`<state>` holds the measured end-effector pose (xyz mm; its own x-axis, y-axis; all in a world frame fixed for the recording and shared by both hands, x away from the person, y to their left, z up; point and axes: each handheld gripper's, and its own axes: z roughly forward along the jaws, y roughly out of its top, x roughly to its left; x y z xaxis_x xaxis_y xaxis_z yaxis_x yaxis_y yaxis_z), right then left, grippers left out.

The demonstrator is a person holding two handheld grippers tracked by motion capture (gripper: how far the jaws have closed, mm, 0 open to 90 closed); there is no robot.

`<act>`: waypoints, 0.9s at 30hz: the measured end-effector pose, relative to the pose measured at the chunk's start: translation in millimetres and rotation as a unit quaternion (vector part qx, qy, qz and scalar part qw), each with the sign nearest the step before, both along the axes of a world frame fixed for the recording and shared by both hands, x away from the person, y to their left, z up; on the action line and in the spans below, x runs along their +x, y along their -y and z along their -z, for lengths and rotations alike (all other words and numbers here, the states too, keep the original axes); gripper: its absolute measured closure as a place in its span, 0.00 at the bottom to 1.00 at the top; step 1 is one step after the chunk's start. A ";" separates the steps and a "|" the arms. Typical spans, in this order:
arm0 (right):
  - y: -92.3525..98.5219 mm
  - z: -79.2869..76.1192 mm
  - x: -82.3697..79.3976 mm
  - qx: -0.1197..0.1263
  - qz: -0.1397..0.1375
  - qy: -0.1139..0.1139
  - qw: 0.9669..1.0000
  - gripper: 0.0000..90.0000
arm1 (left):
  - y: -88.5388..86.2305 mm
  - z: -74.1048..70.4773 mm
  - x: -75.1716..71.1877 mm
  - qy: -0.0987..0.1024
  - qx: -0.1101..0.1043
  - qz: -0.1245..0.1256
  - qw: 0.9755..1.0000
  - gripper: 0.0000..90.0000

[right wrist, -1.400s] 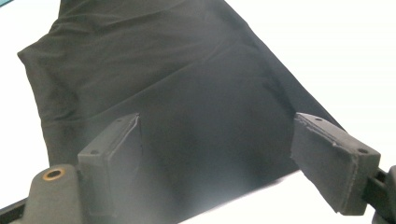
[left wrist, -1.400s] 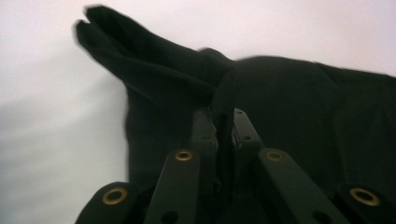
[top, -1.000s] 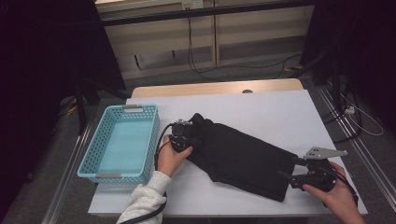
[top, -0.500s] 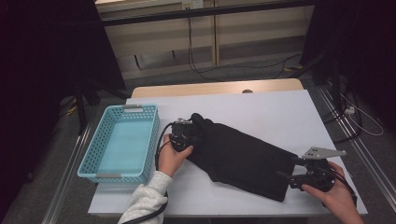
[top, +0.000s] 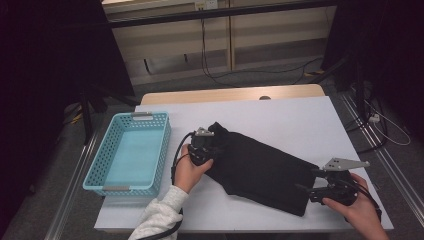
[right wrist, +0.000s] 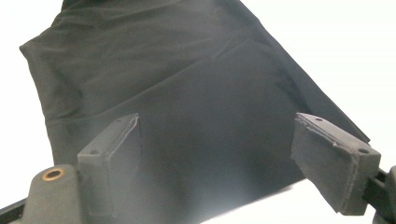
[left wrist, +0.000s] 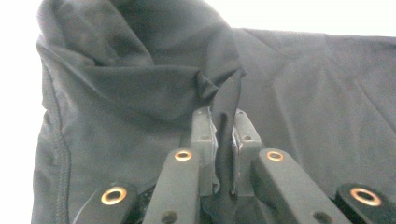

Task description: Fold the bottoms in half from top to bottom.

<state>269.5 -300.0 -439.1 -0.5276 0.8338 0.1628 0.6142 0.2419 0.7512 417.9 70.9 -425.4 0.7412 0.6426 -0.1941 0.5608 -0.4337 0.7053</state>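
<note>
A black garment [top: 260,167] lies spread on the white table [top: 300,122], running from its bunched upper-left end to a flat lower-right end. My left gripper [top: 207,150] is at the bunched end and is shut on a pinched fold of the black garment [left wrist: 224,116], which stands up between its pads. My right gripper [top: 312,187] is at the garment's lower-right end, open, its pads [right wrist: 112,154] wide apart over the flat edge of the cloth [right wrist: 196,107] and not pressing on it.
A light blue plastic basket [top: 102,160] stands at the table's left side, next to the left hand. The table's front edge is close under both hands. Beyond the far edge are a wooden strip, cables and a dark floor.
</note>
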 end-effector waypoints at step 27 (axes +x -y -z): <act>-1.1 2.2 0.1 -0.004 -0.006 -0.004 1.000 0.19 | 14.1 1.5 -11.5 0.012 0.003 0.031 0.999 0.91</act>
<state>269.6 -298.8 -441.3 -0.5357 0.8288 0.1616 0.6179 0.2543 0.7440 406.4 56.8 -426.9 0.7840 0.5967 -0.1712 0.5151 -0.4714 0.7158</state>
